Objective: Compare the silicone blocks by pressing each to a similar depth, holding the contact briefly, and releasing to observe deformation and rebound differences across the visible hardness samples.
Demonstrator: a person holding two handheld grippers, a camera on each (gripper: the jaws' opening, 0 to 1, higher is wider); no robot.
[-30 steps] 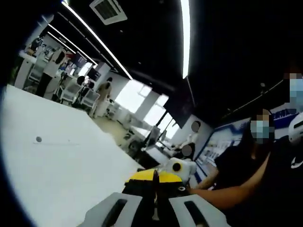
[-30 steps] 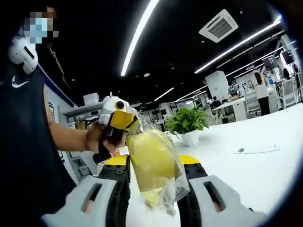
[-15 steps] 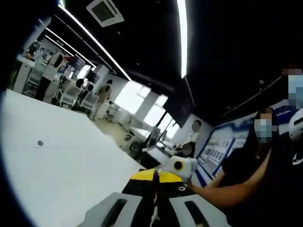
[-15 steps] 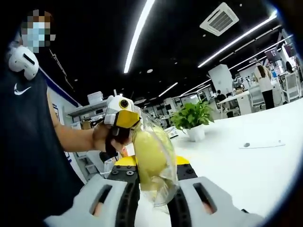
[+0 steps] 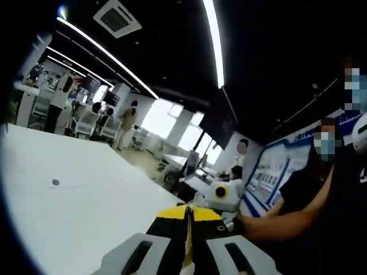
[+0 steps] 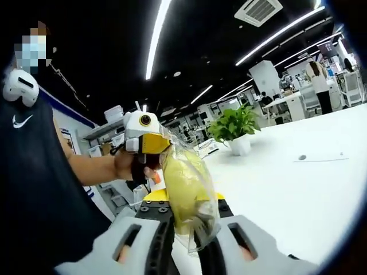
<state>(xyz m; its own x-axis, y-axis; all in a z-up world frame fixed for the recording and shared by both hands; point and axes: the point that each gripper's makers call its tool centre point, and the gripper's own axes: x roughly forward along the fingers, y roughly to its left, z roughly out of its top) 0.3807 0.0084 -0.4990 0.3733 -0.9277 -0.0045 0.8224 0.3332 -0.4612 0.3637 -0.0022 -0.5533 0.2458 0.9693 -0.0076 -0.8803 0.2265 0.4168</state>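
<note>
Right gripper (image 6: 184,238) pinches a bagged yellow block (image 6: 186,192), which rises toward 12 o'clock above the table (image 6: 298,200). Left gripper (image 5: 187,249), jaws pressed together on the bag's edge, appears at 10 o'clock in the right gripper view.

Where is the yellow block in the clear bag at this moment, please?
In the right gripper view, the bagged yellow block sits low at centre, pinched by the right hand-held gripper, just right of the left hand-held gripper.
</note>
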